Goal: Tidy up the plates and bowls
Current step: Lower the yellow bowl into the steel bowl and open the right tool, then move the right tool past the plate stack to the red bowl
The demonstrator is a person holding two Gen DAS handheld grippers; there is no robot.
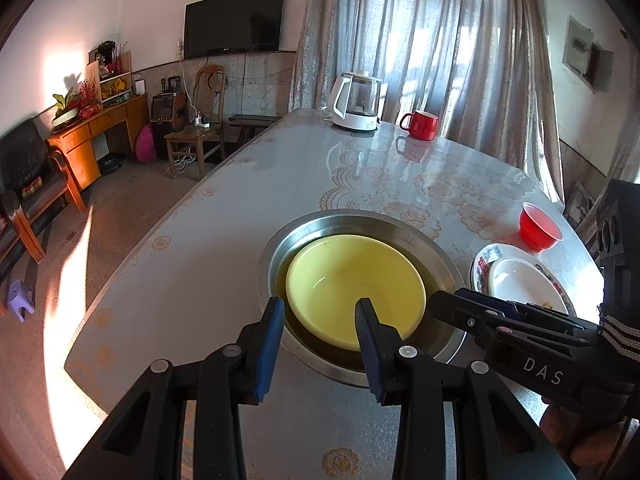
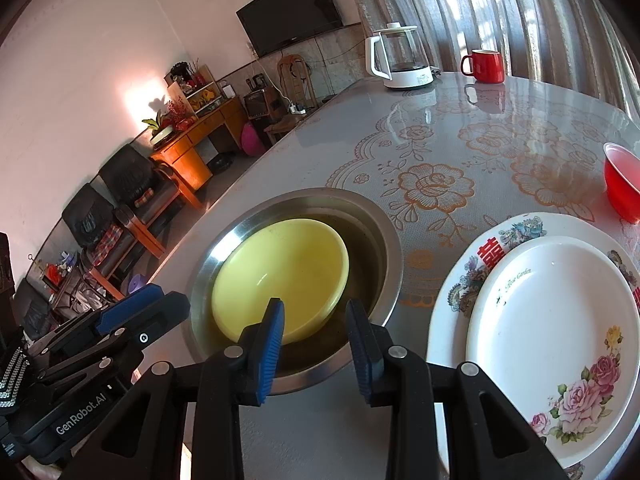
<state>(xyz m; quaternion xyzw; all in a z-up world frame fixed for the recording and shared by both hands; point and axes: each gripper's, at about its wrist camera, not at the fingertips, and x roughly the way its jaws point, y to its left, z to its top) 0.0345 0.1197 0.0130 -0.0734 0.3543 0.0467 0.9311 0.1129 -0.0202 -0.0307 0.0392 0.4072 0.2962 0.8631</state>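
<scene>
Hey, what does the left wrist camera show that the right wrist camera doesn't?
Only the left wrist view: a purple stool on the floor and the window wall's grey panel. Only the right wrist view: the rose pattern on the stacked plates. Both: yellow bowl inside the steel basin, kettle, red mug, red bowl.

Yellow bowl point(image 2: 280, 276), red cup point(image 2: 622, 178), rose-patterned white plates point(image 2: 556, 320), blue-padded black tongs point(image 2: 314, 344)
</scene>
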